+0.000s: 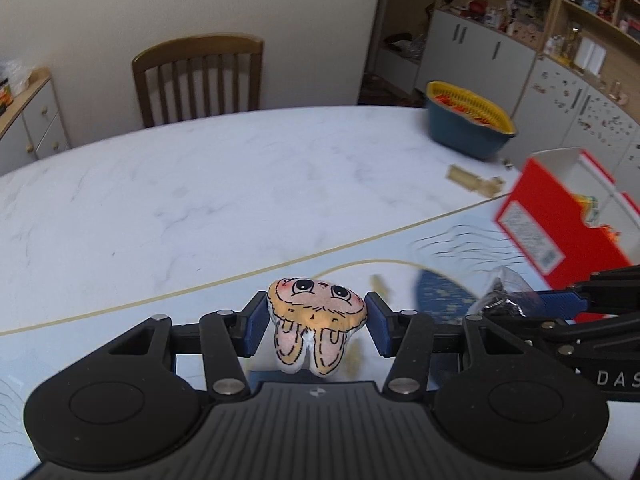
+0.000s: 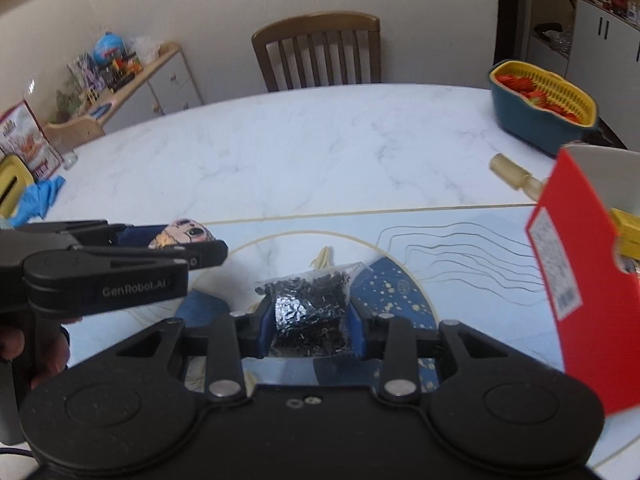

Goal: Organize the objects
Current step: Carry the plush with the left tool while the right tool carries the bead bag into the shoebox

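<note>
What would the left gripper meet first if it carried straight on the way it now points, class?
Probably the table. The left gripper, shut on the plush toy, points down and forward at bare marble beyond the mat; nothing else seems to lie in that line, though depth is hard to judge.

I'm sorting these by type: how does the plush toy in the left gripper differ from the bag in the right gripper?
The plush toy is soft printed fabric with a cartoon face; the bag is clear plastic filled with small black pieces. The toy is pale pink and tan; the bag's contents are dark and glossy. The toy hangs ears down, while the bag bulges shapelessly. Both are clamped between blue fingers, lifted off the table.
</note>
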Tool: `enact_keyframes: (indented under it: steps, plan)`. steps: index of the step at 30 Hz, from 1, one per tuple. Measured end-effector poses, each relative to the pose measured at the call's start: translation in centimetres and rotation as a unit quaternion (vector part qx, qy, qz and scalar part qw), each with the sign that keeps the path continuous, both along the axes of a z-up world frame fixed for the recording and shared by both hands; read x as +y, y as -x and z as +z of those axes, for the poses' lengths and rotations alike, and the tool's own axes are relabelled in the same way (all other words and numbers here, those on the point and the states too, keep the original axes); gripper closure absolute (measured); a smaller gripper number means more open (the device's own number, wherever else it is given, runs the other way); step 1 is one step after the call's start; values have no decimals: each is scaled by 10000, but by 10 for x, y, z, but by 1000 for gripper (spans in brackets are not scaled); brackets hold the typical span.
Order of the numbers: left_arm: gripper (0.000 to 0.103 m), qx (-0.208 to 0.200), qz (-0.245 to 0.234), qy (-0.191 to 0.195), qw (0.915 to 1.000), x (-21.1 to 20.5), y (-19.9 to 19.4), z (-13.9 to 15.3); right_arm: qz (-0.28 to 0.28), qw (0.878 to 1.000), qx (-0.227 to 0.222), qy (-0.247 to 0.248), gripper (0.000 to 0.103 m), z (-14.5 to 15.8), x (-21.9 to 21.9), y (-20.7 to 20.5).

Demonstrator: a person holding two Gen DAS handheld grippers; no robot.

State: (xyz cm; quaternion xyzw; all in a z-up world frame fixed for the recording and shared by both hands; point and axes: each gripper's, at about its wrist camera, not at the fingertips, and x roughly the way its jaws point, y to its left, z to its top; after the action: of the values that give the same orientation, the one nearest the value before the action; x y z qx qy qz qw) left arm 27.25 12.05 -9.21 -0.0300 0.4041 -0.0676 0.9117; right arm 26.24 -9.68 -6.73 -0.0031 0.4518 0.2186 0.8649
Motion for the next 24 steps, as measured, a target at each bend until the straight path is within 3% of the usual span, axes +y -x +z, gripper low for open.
enact_keyframes:
  steps: [14, 24]
  plan:
    - [52, -322, -393, 52, 9987, -67, 30, 67, -200, 9986, -404, -292, 68, 63, -76, 37]
    - [52, -611, -563, 9, 9965, -146, 30, 95, -324, 9967, -654, -345, 68, 82, -157, 43]
